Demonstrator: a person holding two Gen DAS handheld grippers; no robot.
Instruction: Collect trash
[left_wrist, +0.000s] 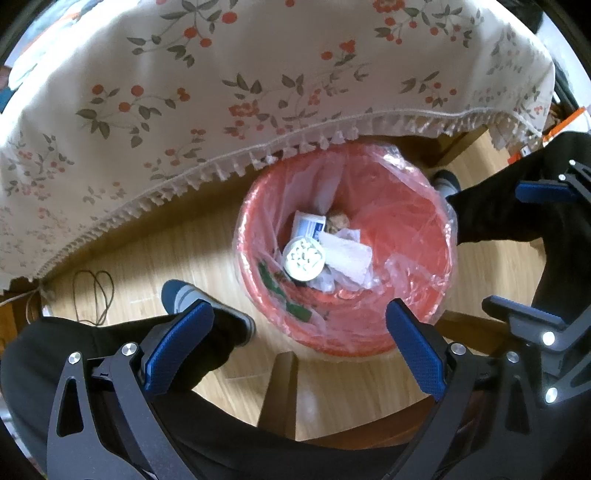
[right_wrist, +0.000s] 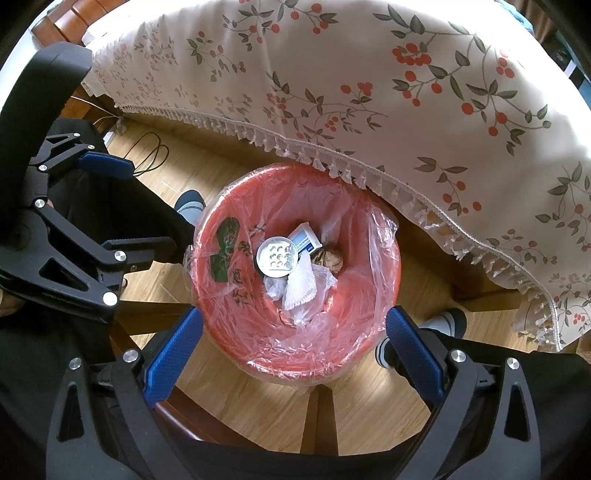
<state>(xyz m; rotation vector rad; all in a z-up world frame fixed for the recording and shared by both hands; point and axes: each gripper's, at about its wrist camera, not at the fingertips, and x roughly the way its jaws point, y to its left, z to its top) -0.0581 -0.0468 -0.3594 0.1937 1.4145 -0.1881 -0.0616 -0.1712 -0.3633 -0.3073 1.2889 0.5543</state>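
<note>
A red bin (left_wrist: 406, 221) lined with a clear plastic bag stands on the wooden floor below both grippers; it also shows in the right wrist view (right_wrist: 369, 295). Inside lie a round white lid (left_wrist: 304, 258) (right_wrist: 277, 256), a blue-white carton (left_wrist: 308, 225) (right_wrist: 304, 238), crumpled white tissue (left_wrist: 349, 258) (right_wrist: 301, 288) and a brown crumpled ball (left_wrist: 338, 221) (right_wrist: 330, 260). My left gripper (left_wrist: 299, 314) is open and empty above the bin's near rim. My right gripper (right_wrist: 293, 321) is open and empty above the bin. Each gripper shows at the edge of the other's view.
A table with a floral, fringed cloth (left_wrist: 221, 92) (right_wrist: 406, 92) overhangs the bin's far side. The person's dark-trousered legs and slippered feet (left_wrist: 184, 295) (right_wrist: 443, 325) flank the bin. A wooden chair frame (right_wrist: 317, 417) lies below. A cable (left_wrist: 92, 291) lies on the floor.
</note>
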